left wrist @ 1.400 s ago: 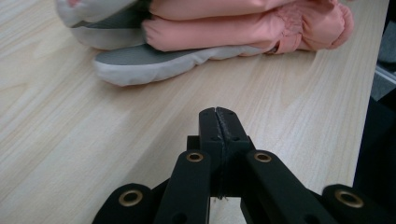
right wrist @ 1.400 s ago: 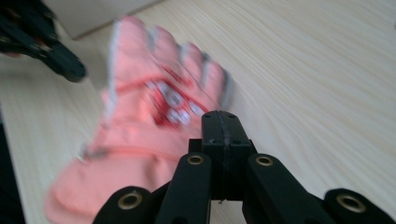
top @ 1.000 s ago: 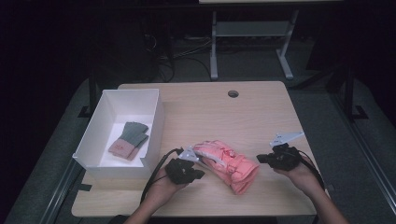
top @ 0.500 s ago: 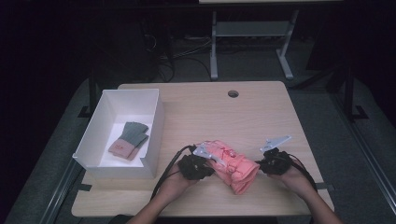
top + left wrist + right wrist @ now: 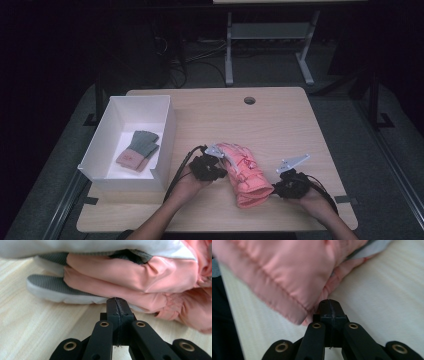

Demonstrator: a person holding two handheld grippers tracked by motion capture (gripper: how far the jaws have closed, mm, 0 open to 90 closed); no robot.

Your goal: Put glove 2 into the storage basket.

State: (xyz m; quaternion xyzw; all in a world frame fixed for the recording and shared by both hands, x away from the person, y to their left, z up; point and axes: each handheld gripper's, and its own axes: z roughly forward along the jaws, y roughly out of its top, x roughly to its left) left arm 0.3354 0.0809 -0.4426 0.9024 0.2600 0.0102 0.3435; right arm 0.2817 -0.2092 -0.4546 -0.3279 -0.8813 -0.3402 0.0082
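A padded pink glove (image 5: 245, 172) with a grey and white palm lies on the wooden table (image 5: 280, 125) near the front edge. My left gripper (image 5: 225, 171) is at the glove's left side, its jaws shut, tips touching the glove's white-edged grey palm (image 5: 62, 291). My right gripper (image 5: 273, 189) is at the lower right end of the glove, jaws shut, tips against the pink cuff (image 5: 287, 272). In the left gripper view (image 5: 117, 301) and the right gripper view (image 5: 329, 302) the jaws meet with nothing visible between them.
A white open box (image 5: 165, 135) stands at the table's left and holds a grey-green and pink knit glove (image 5: 137, 150). A cable hole (image 5: 249, 100) is at the table's far edge. Dark floor and a metal frame (image 5: 270, 35) lie beyond.
Both hands have closed in on the pink glove: the left gripper moved right to its side, the right gripper moved left and nearer to its cuff end.
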